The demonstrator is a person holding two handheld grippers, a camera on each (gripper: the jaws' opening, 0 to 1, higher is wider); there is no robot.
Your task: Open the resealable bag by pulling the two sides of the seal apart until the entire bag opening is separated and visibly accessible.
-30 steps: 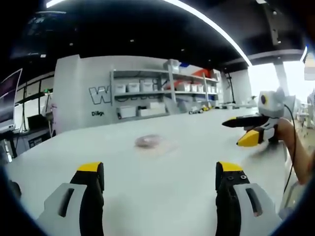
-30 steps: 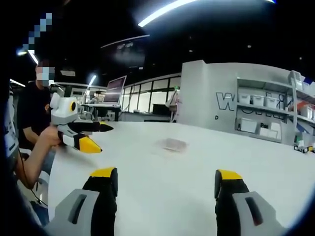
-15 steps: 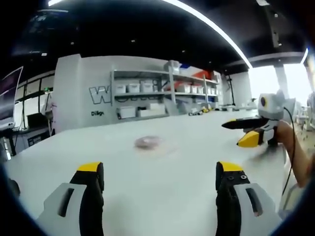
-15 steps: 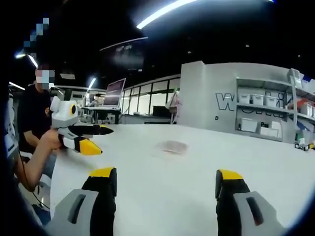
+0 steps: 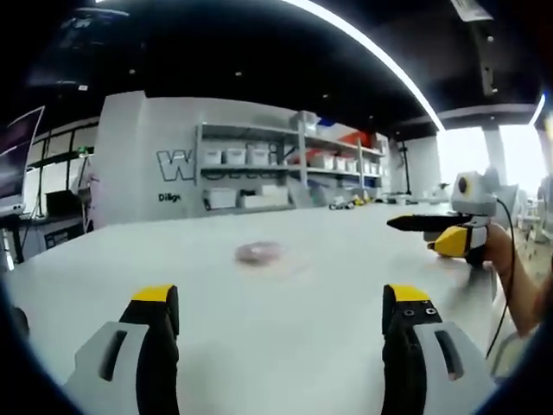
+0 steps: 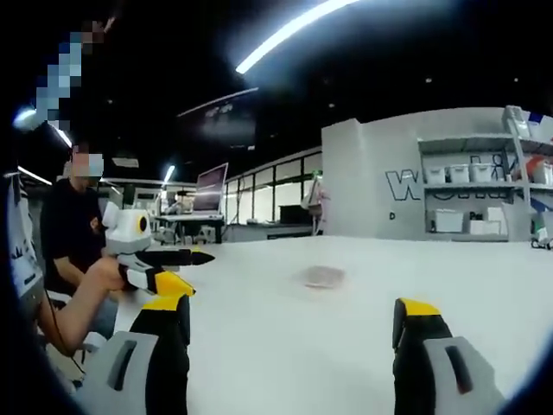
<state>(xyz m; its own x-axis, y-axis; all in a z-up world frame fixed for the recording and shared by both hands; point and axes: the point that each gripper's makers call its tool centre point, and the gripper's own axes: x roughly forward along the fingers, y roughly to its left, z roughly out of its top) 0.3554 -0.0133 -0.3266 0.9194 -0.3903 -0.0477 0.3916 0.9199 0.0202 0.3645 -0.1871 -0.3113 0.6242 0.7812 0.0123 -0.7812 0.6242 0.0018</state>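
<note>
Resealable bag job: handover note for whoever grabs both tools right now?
Left tool: open, empty, held over the white table, pointing at the bag.
Right tool: open, empty, also aimed at the bag.
Resealable bag: lies flat mid-table, ahead of both tools, touched by neither. Too blurred to read the seal.
Done: nothing on the bag itself.
Left: bring both tools in, grip the two sides of the seal, pull apart until the whole opening is open.

The worktop is plain white. The resealable bag ahead of the tongs looks clear with pinkish-grey content. The left tongs and right tongs are black and grey with yellow tips.
</note>
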